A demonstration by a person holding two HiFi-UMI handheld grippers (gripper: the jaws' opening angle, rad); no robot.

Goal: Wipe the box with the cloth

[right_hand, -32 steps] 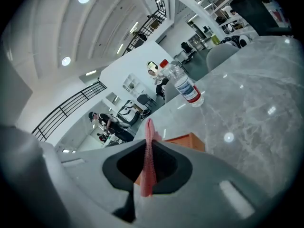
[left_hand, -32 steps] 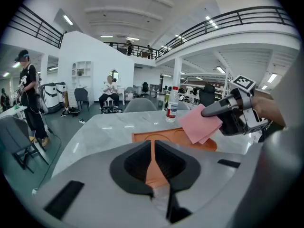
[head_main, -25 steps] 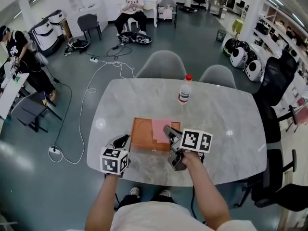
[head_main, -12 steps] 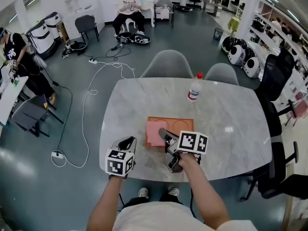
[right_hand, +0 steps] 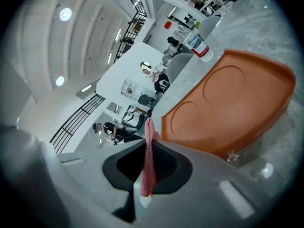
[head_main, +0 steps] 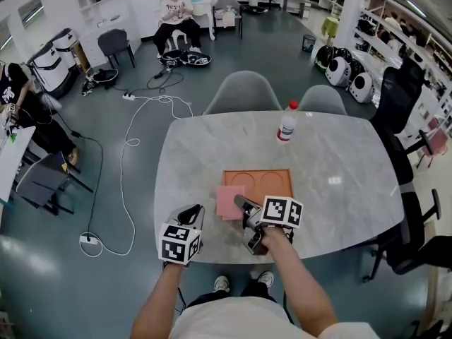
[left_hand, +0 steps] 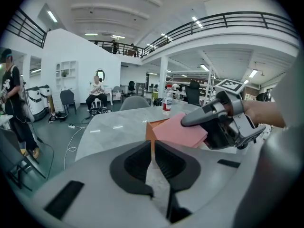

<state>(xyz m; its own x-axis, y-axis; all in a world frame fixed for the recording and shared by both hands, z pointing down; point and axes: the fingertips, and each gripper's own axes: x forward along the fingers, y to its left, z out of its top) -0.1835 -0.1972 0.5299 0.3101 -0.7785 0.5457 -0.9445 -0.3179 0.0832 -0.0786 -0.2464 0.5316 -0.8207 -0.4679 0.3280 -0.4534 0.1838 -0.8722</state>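
Though flat and square from the head view, shows only as a thin edge-on strip in the right gripper view: pink cloth (head_main: pixel 228 201), clamped in the right gripper (head_main: pixel 241 203), jaws closed tight on it. Held at the near left corner of the orange box (head_main: pixel 272 182), partly over the rim, partly out over the marble counter (head_main: pixel 339 161). Cannot tell whether touching the rim. From the left gripper view, reads as a level sheet above that corner, with one jaw of the right gripper lying across its top.

Left gripper (head_main: pixel 191 216) low at the counter's near edge, just left of the cloth and apart from it. Jaws almost together, a thin slit between them, nothing held; only counter visible through the slit.

Box shallow and rectangular, with a raised rim and two round recesses side by side in its floor, clearest in the right gripper view. Beyond it, red-capped plastic bottle (head_main: pixel 287 123), upright, well apart.
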